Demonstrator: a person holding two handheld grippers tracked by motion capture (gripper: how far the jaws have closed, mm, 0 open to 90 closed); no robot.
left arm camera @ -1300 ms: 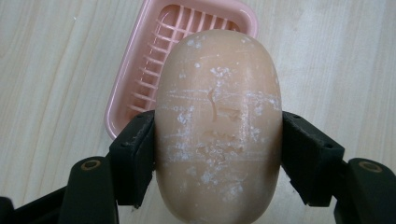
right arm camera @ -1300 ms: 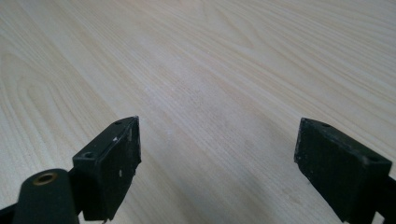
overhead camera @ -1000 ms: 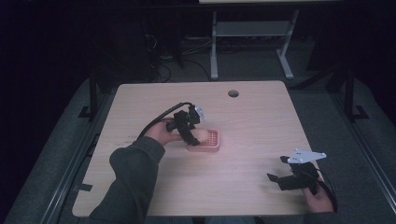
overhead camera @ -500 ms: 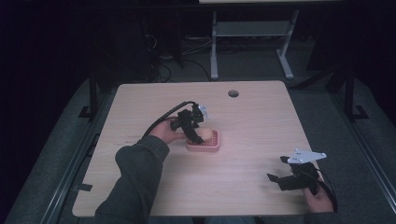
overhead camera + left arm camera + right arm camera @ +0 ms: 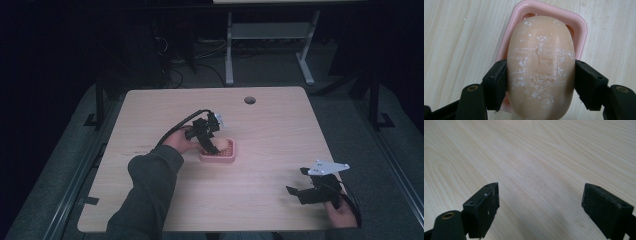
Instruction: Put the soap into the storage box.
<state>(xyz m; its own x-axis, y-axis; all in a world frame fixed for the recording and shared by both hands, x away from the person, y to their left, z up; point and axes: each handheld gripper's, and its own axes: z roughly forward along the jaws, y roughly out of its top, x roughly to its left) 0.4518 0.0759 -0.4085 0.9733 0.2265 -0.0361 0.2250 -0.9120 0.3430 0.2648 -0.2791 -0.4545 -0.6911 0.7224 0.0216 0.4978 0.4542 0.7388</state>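
The left gripper (image 5: pixel 541 82) has carried the peach oval soap bar (image 5: pixel 541 67), clamped between its fingers, over the pink plastic soap dish (image 5: pixel 581 30); placing seems near. The right gripper (image 5: pixel 540 207) rests open.

Pale wood-grain bench (image 5: pixel 280 135) standing on grey floor (image 5: pixel 380 150), round cable hole (image 5: pixel 249 100) sitting near its far edge, pink soap dish (image 5: pixel 222 155) lying directly on it near centre, slightly left.

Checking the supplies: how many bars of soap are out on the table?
1. The soap is clamped between the jaws of the left gripper, over the pink dish near the middle of the table. None by the right gripper.
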